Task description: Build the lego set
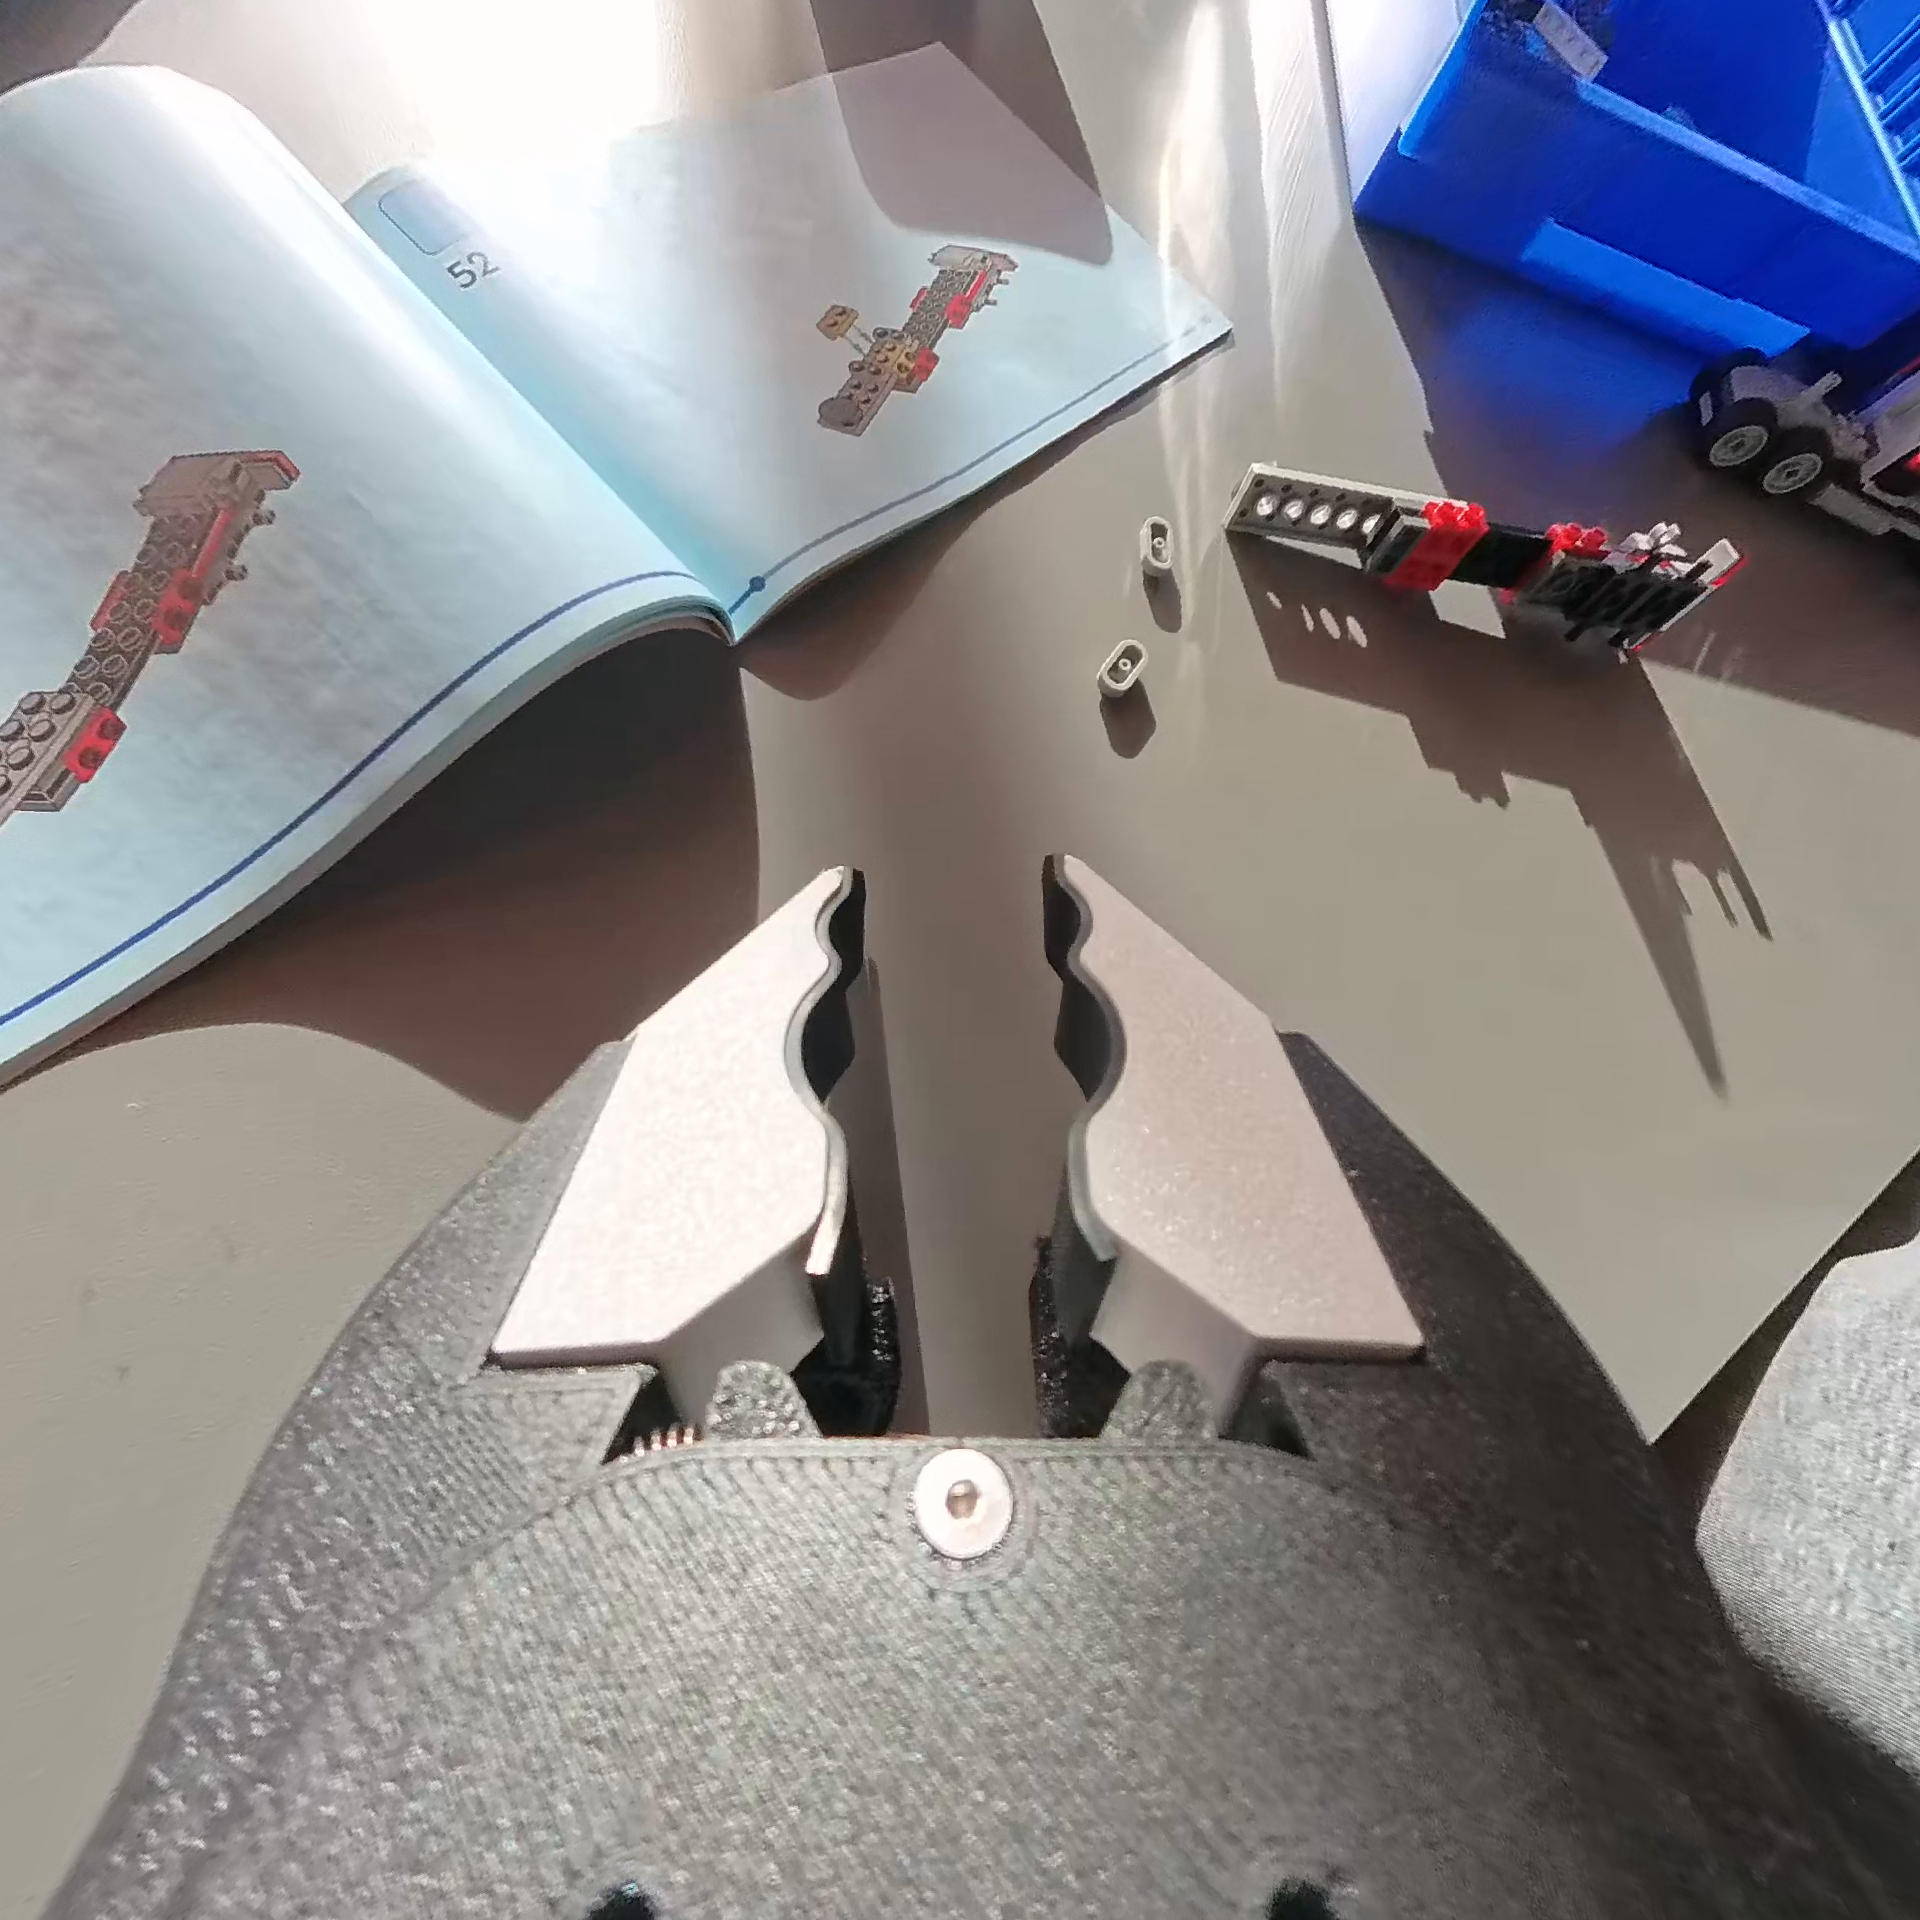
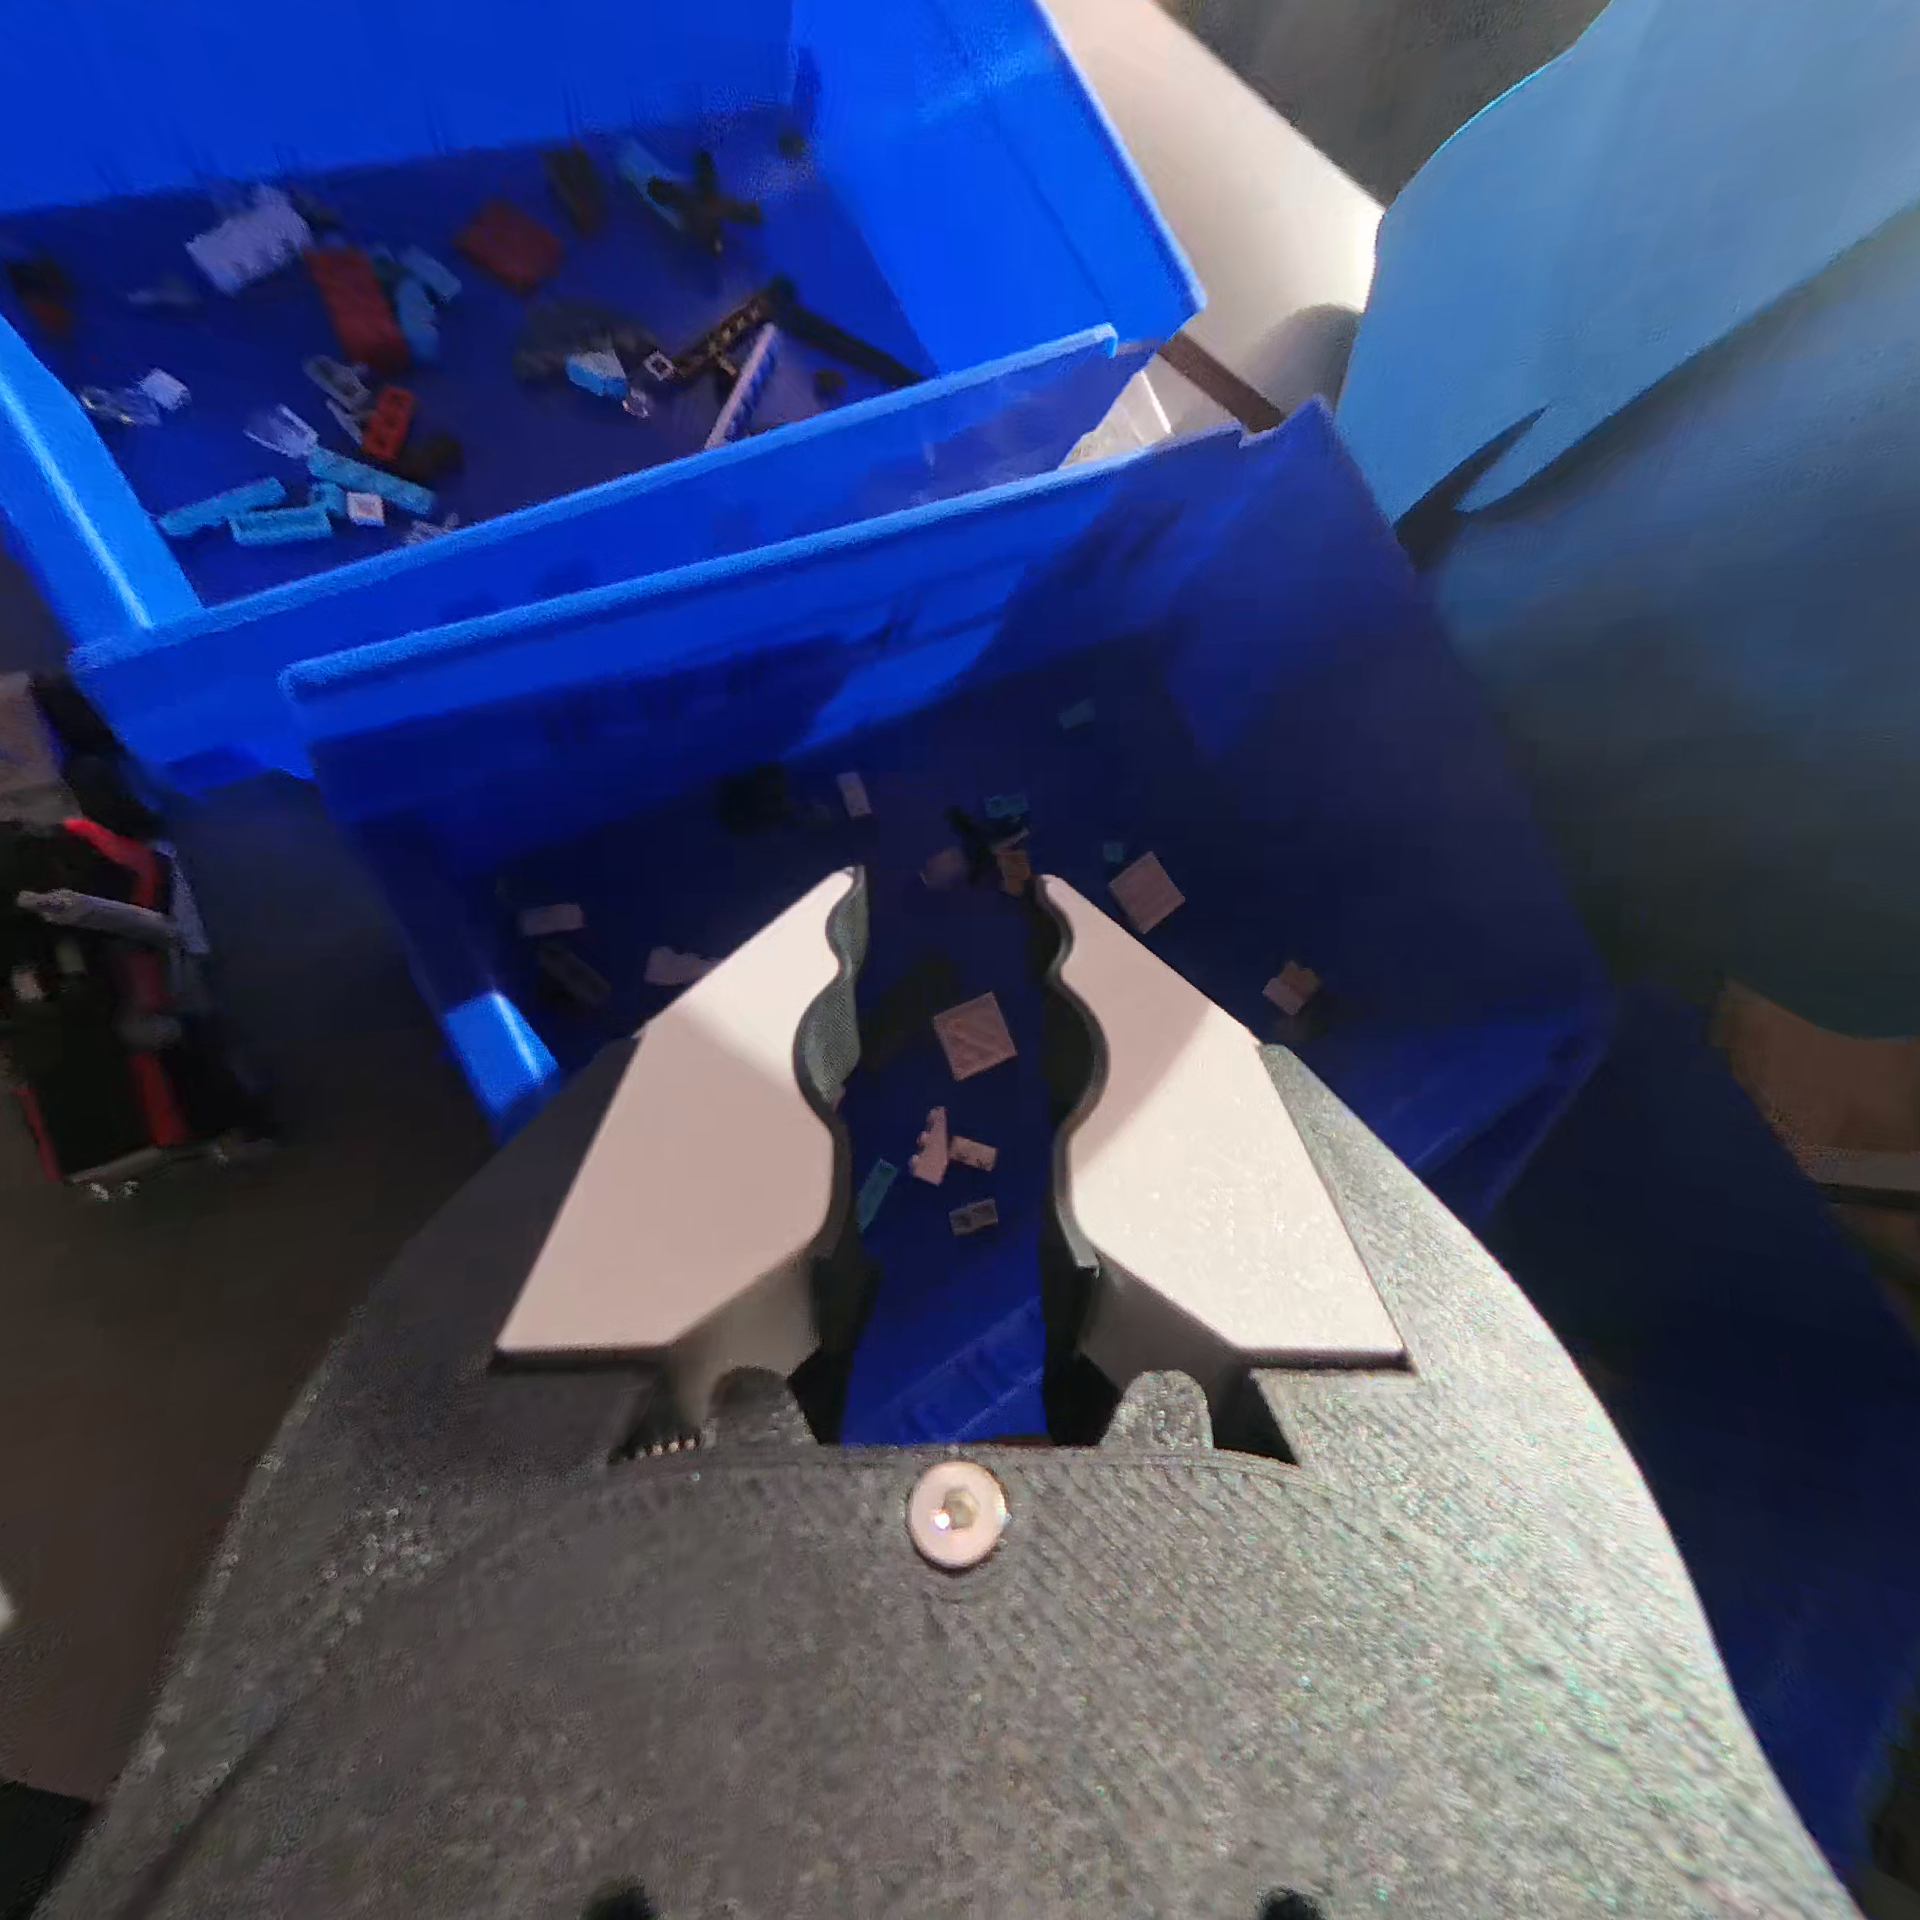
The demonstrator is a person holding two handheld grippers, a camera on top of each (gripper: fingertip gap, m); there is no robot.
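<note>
The step in hand looks like part-fetching. The right claw (image 2: 951, 883), jaws apart and empty, hangs over the nearer blue plastic bin (image 2: 1351, 727) of small loose bricks. The left claw (image 1: 954, 883) gapes empty above the grey worktop (image 1: 1351, 935). The long grey, red and black lego assembly (image 1: 1475, 556) lies toward the far right, beside two small grey oval pieces (image 1: 1143, 592). Next comes choosing one brick, though blur hides which.

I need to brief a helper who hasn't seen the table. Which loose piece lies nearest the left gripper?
Start at the open instruction booklet; right of its spine lies a long grey, red and black assembly. Between them sit two small grey oval rings; take the lower ring, lying flatter than the ring above.
</note>
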